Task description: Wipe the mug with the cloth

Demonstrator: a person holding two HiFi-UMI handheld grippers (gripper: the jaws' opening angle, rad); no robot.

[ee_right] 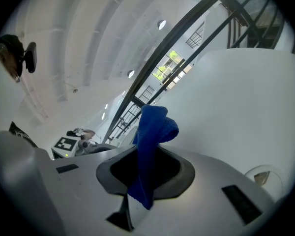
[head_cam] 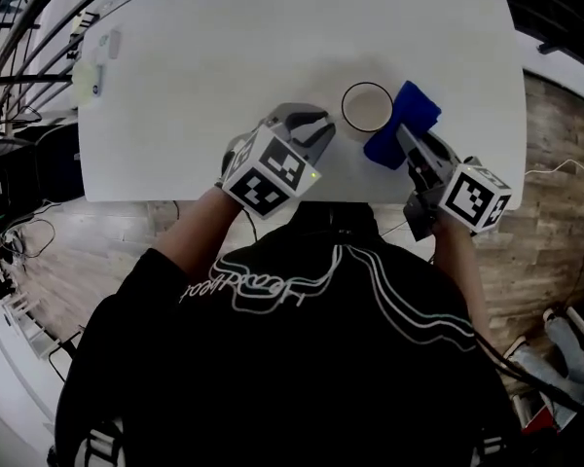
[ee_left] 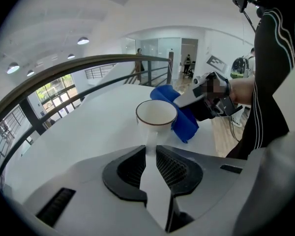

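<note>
The white counter [head_cam: 224,66] carries the mug [head_cam: 367,107], upright near its front edge. My left tongs [ee_left: 150,149] are clamped on its handle. My right tongs [ee_right: 145,156] clench the blue cloth [head_cam: 401,125], which seems to touch the mug's right side. I judge the wiping barely begun, with the rim, inside and remaining wall still to do.
</note>
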